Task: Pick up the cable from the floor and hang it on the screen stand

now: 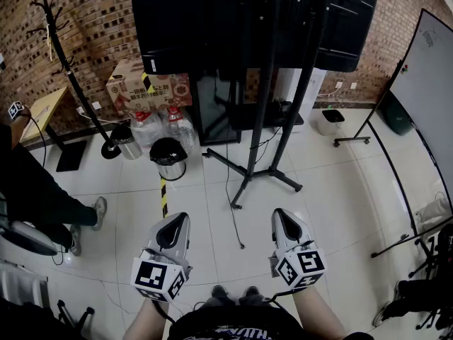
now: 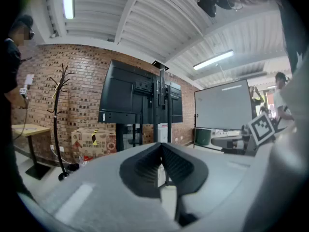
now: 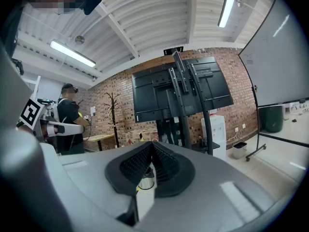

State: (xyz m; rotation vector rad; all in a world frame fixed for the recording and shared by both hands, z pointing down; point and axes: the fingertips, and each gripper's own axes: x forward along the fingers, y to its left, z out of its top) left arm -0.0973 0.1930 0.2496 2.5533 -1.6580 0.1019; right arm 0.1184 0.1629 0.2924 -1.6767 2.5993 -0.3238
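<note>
The cable lies loose on the tiled floor, trailing from the foot of the screen stand toward the person. Above the floor, the left gripper and the right gripper are held level, side by side. Each has its jaws closed tip to tip, gripping and touching nothing.

Your left gripper and right gripper have matt grey plastic shells and ribbed black rubbery pads. Below you lie glossy white floor tiles. Ahead are a matt black metal screen stand, a rough red brick wall, a printed cardboard box and a smooth whiteboard.
</note>
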